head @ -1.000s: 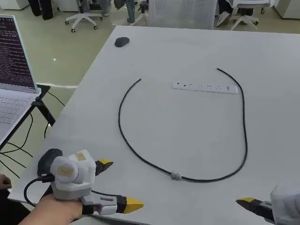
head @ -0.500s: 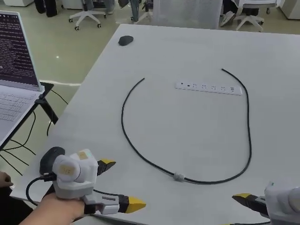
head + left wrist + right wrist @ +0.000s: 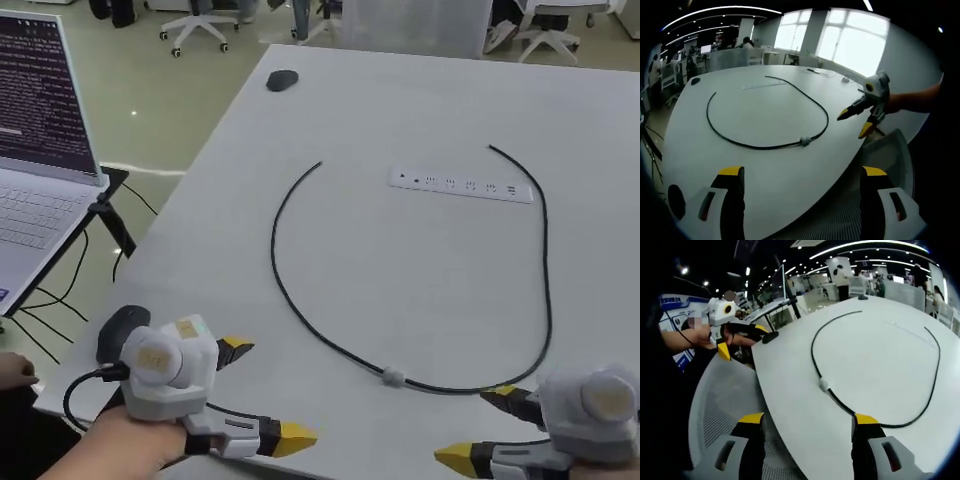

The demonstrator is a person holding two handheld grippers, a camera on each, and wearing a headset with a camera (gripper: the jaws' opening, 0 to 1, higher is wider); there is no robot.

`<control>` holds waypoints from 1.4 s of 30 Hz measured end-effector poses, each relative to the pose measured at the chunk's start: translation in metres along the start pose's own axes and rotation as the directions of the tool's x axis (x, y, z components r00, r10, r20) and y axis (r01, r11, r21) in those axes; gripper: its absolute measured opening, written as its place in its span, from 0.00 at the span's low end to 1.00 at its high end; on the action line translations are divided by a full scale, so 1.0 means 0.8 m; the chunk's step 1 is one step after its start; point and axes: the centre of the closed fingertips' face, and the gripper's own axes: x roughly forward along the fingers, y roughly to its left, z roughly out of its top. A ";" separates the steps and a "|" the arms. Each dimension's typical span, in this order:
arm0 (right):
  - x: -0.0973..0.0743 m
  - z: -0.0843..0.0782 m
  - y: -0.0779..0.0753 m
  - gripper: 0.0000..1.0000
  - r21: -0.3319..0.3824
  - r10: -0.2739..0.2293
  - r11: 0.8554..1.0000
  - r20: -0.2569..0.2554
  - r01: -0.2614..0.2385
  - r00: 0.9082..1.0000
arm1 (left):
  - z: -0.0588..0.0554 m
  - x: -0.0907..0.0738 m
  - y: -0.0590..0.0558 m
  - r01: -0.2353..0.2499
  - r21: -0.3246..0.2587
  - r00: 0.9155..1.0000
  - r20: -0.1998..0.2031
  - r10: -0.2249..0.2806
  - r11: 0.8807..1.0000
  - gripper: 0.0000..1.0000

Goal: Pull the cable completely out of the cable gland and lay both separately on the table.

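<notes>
right gripper (image 3: 475, 427) has come up from the near edge toward the cable gland (image 3: 394, 377), jaws wide apart and empty, as on the left gripper (image 3: 270, 392); gland still threaded on the cable (image 3: 275, 250) looped on the table (image 3: 420, 270), so the pull looks not yet begun.

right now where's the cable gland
In the head view the cable gland sits on the near bend of the black cable, close to the table's front edge, between the left gripper and right gripper.
</notes>
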 end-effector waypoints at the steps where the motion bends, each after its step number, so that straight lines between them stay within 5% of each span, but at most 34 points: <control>1: 0.001 0.004 0.000 0.69 -0.006 -0.003 1.000 0.003 0.003 1.000 | -0.001 -0.001 0.001 -0.001 -0.002 1.000 -0.001 0.001 1.000 0.96; 16: 0.032 0.027 -0.018 0.61 -0.092 -0.026 0.996 -0.081 0.018 0.996 | -0.003 0.000 0.006 0.009 0.002 1.000 -0.002 -0.009 1.000 0.96; 42: 0.085 0.036 -0.045 0.44 -0.179 -0.021 0.984 -0.207 -0.017 0.978 | -0.012 0.005 0.012 0.019 -0.022 1.000 -0.019 -0.020 1.000 0.94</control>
